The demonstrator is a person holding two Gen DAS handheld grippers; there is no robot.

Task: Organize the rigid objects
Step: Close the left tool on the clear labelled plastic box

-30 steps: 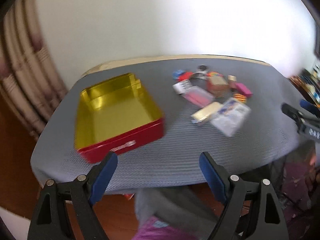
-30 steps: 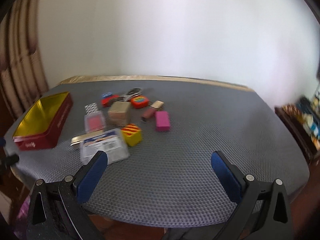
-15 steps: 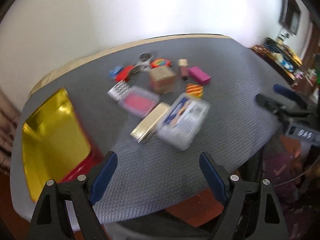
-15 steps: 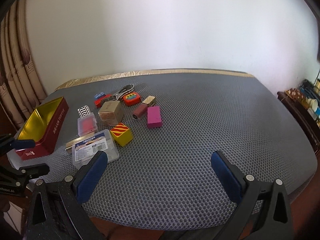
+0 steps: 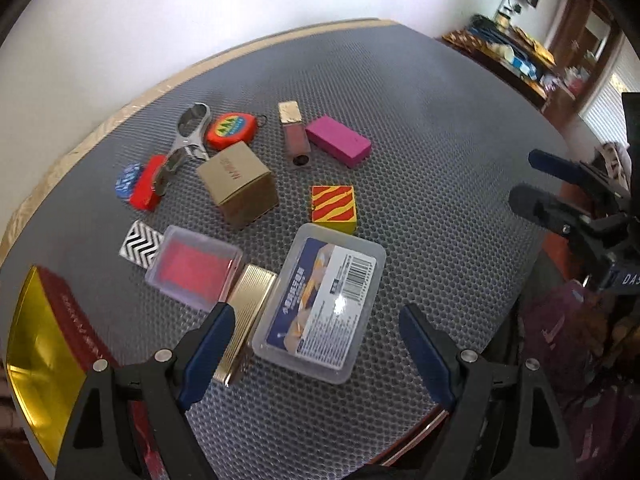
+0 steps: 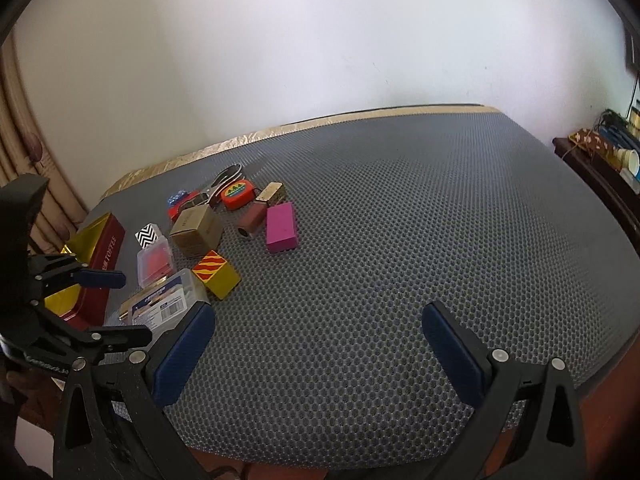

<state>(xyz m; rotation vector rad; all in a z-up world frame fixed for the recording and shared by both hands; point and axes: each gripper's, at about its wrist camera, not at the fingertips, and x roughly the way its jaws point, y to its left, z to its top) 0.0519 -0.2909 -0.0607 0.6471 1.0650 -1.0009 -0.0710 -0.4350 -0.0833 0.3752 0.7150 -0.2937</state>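
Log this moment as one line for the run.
left claw: open, above clear plastic case | right claw: open, empty | red tin: empty | items loose on mat

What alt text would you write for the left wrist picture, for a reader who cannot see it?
The open left gripper hangs over a clear plastic box on a grey mat. Behind the box lie small things: a cardboard cube, a striped block, a pink block. A red tin sits at left.
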